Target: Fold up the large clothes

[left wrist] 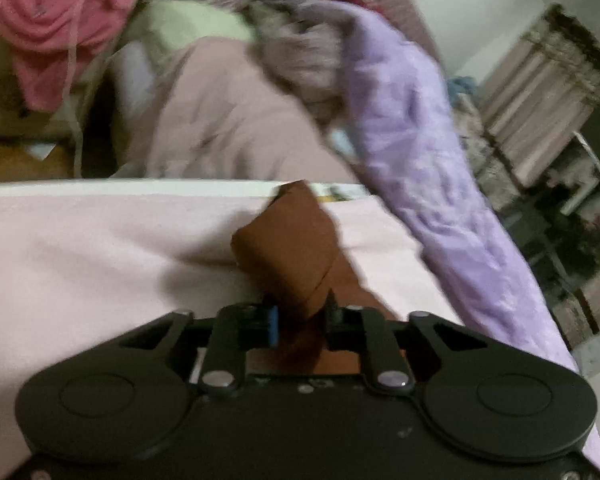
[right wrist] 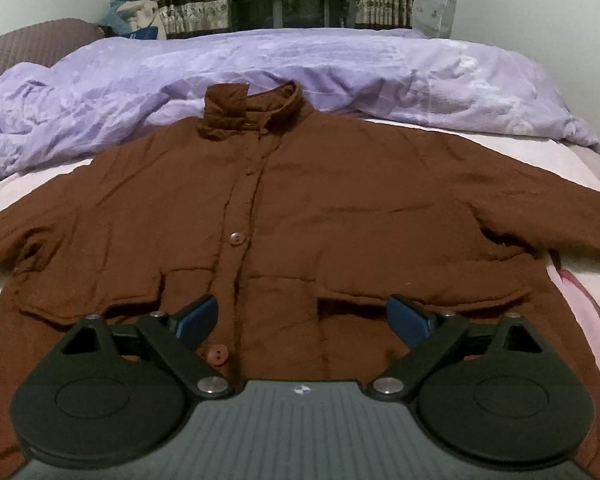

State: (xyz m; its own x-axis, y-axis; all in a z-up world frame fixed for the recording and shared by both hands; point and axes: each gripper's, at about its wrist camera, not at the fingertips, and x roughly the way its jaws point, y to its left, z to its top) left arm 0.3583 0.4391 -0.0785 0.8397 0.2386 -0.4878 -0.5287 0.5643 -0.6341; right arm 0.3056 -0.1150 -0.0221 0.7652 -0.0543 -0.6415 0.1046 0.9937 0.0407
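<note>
The left tongs (left wrist: 300,316) are pinching a fold of the brown jacket (left wrist: 296,248), its fabric bunching up just ahead of them over the pink sheet (left wrist: 100,248). The right tongs (right wrist: 302,316) are hovering with their blue pads (right wrist: 198,316) spread wide apart, gripping nothing. The jacket is lying flat and buttoned directly beneath and ahead of them on the bed, its collar (right wrist: 252,114) pointing away. Beyond the collar, a lilac duvet (right wrist: 340,72) is lying crumpled across the bed.
</note>
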